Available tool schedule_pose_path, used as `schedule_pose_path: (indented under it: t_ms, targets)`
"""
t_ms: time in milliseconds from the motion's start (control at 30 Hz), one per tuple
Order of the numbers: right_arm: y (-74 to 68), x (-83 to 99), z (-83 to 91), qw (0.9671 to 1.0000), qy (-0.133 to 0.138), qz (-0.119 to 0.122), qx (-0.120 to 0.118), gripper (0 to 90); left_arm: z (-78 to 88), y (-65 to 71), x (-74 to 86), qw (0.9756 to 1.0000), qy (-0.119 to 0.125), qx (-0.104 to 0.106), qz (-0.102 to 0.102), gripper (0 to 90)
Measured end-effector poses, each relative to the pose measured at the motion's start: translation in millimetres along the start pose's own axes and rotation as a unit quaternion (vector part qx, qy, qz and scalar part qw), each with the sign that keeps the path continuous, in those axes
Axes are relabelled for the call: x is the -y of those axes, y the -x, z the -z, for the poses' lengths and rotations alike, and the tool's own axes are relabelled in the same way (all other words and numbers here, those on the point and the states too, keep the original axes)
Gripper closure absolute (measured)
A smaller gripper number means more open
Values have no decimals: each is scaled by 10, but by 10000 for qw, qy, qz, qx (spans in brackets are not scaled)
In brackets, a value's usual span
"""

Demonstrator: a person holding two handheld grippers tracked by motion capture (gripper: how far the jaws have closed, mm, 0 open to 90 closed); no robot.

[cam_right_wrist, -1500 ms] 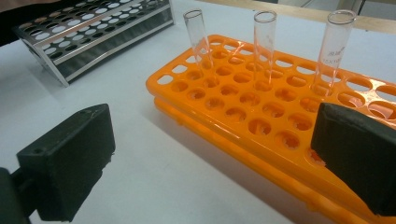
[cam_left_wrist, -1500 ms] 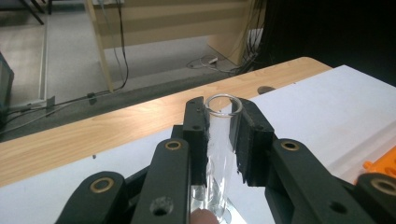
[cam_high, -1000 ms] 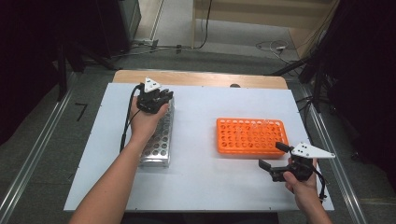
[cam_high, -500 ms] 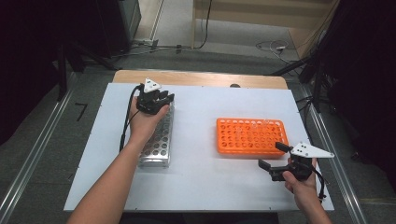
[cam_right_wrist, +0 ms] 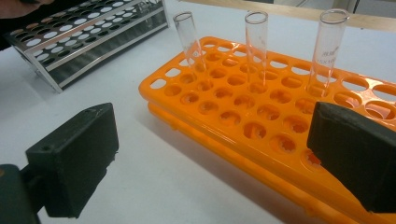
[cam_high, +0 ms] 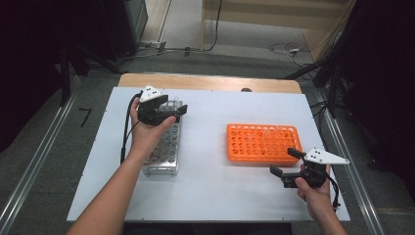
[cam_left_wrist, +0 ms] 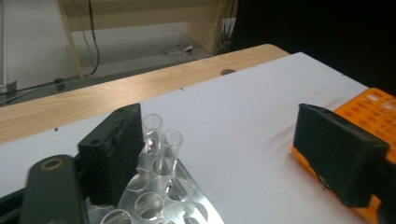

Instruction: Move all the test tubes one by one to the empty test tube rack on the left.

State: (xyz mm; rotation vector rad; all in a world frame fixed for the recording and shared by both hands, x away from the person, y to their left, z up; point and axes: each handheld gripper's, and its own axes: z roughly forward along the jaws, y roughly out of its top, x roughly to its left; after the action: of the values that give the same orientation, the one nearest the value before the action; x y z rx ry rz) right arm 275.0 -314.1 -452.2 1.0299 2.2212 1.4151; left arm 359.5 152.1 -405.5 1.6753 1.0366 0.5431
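desk: white sheet on wood, dark room around
left tool (cam_left_wrist: 219,154): jaws just opened, nothing between, above far end of metal rack (cam_high: 164,147) where two glass tubes (cam_left_wrist: 161,140) stand
right tool (cam_high: 288,164): open, empty, beside orange rack (cam_high: 262,143)
next: we lift clear before swinging over
unclear: tube count in orange rack from high view
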Motion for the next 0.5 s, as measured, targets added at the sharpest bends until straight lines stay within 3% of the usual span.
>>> schedule_pose_path:
  t_ms: [233, 333, 500]
  targets:
    - [6, -47, -41, 9999, -47, -11, 114, 16, 223, 153, 59, 9996, 137, 250, -88, 17]
    - [15, -80, -56, 9998, -50, 0, 167, 19, 336, 204, 81, 9991, 217, 367, -83, 5]
    - [55, -166, -97, 9996, -45, -39, 261, 21, 489, 264, 135, 9987, 328, 372, -120, 0]
